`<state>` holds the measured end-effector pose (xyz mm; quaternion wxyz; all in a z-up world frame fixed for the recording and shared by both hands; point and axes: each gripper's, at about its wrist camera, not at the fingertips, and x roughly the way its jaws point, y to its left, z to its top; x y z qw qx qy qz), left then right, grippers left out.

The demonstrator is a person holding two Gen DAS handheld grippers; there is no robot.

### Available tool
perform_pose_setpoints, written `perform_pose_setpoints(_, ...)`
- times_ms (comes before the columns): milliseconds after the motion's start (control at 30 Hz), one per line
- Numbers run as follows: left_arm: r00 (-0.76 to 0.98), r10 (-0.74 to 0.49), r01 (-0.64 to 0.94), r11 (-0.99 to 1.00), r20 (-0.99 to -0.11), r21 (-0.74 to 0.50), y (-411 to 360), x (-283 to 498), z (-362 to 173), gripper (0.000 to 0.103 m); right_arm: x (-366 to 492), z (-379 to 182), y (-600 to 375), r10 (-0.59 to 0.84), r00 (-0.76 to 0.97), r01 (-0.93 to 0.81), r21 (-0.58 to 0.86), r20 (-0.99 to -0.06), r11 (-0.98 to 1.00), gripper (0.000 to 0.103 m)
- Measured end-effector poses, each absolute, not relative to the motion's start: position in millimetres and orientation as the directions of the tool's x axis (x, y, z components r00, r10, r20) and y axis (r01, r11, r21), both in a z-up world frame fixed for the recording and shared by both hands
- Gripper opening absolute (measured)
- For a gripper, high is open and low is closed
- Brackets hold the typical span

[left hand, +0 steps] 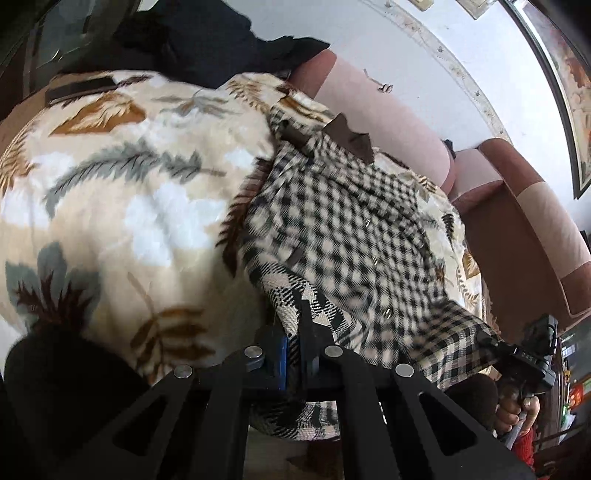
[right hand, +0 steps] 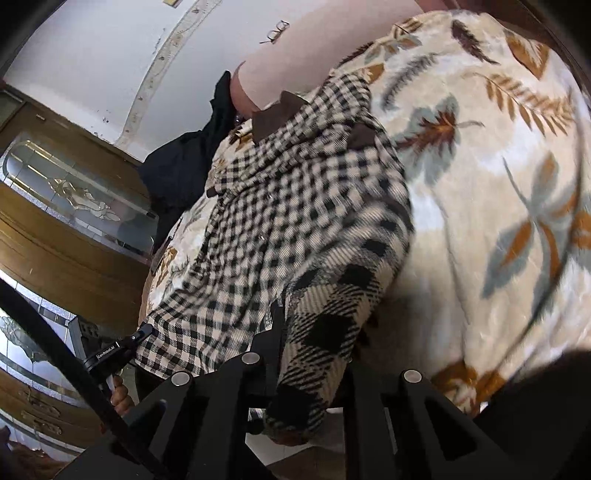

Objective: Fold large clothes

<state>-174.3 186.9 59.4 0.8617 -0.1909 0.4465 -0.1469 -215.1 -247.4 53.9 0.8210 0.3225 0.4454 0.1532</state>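
Note:
A black-and-cream checked shirt (left hand: 343, 229) with a brown collar lies stretched over a leaf-print blanket (left hand: 122, 192) on a sofa. My left gripper (left hand: 291, 343) is shut on the shirt's near hem corner. My right gripper (right hand: 291, 339) is shut on the other hem corner of the shirt (right hand: 288, 221). Each gripper shows in the other's view: the right one (left hand: 491, 341) at the shirt's right corner, the left one (right hand: 142, 332) at its left corner. The shirt's bottom edge hangs lifted between them; its collar end (right hand: 280, 114) rests near the sofa back.
A black garment (left hand: 207, 40) is heaped at the blanket's far end, also in the right wrist view (right hand: 184, 166). A pink and brown sofa back (left hand: 399, 122) runs behind. Glasses (right hand: 277, 31) lie on the sofa back. A wooden glass-paned cabinet (right hand: 74, 221) stands at left.

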Motion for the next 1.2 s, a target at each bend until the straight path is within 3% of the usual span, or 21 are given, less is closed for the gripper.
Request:
perform_pose_setpoints(467,0.638,-0.423,0.173,0.893,-0.643,-0.415,140.0,-59.6,122.9,0.004,-97.1,112.8,-225.1,0.463,0.652,-0.045,0.579,-0.601,0.814,0.01)
perform_pose_setpoints(667,0.636,-0.384,0.107,0.903,-0.669,-0.417,126.8,28.9,131.7,0.004,-16.8,126.9,-230.9,0.403,0.68,-0.011,0.541,-0.612,0.841,0.01)
perform_pose_setpoints(900,0.595,-0.3,-0.02,0.922,-0.745,-0.388,126.6,128.7,98.9,0.004,75.6,88.0,-253.1,0.286,0.652,0.129,0.475,-0.702,0.87,0.01)
perform_pose_setpoints(1200,0.554,-0.262,-0.067,0.932,-0.79,-0.355,120.3,192.6,65.1,0.005,139.0,29.7,-283.6,0.227,0.576,0.248,0.433,-0.785,0.867,0.012)
